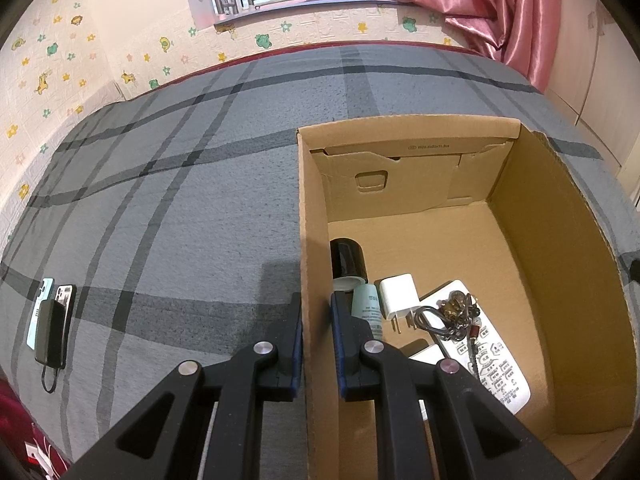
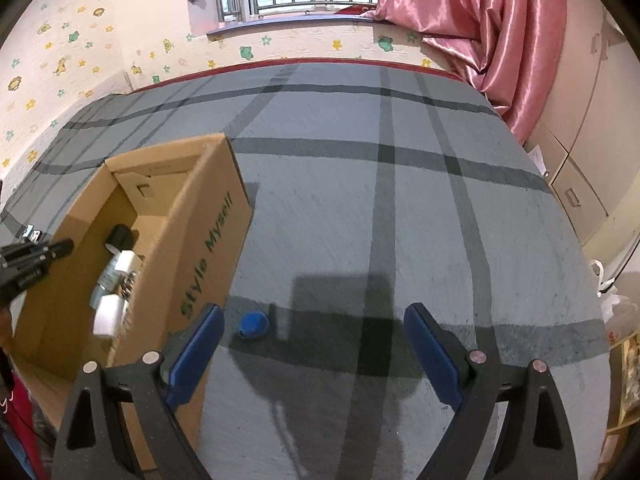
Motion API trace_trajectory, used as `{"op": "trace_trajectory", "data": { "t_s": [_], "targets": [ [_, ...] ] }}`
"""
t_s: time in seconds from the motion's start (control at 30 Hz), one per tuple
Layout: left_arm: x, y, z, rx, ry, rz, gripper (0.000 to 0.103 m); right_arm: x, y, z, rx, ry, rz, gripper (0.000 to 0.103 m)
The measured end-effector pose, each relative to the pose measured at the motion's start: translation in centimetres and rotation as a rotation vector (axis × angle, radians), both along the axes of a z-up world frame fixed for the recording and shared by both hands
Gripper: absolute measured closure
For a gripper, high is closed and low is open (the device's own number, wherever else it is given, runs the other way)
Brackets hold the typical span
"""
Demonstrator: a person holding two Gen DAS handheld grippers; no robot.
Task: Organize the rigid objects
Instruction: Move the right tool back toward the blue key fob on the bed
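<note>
left gripper (image 1: 316, 340) clamping the near wall of the cardboard box (image 1: 560, 240) on the bed (image 1: 180, 200), fingers closed on it. right gripper (image 2: 314, 348) hanging with fingers spread wide, holding nothing, blue ball (image 2: 253, 325) lying between them beside the box.

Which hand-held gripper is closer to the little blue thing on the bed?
Right. The right hand-held gripper hangs open just over the blue thing, which lies near its left finger. The left hand-held gripper is clamped on the cardboard box's far wall.

Right gripper (image 2: 314, 354) open above grey bedspread (image 2: 400, 220); blue object (image 2: 253, 325), possibly ball, beside cardboard box (image 2: 208, 232).
</note>
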State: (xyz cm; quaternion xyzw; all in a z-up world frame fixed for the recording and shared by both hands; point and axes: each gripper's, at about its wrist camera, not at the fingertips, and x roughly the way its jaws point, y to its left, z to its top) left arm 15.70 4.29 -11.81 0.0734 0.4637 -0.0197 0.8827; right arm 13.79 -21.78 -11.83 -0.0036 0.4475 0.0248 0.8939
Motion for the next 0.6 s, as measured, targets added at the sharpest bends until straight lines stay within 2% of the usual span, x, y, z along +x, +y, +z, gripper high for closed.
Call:
{"op": "trace_trajectory", "data": {
  "t_s": [0.23,0.6],
  "targets": [
    [0.0,-0.1,-0.1,0.009,0.0,0.0,0.089,0.0,-0.6,-1.4,0.008,0.015,0.039,0.009],
    [0.0,-0.1,0.0,0.01,0.0,0.0,0.089,2.2,1.4,-4.3,-0.026,0.088,0.23,0.01]
  ]
}}
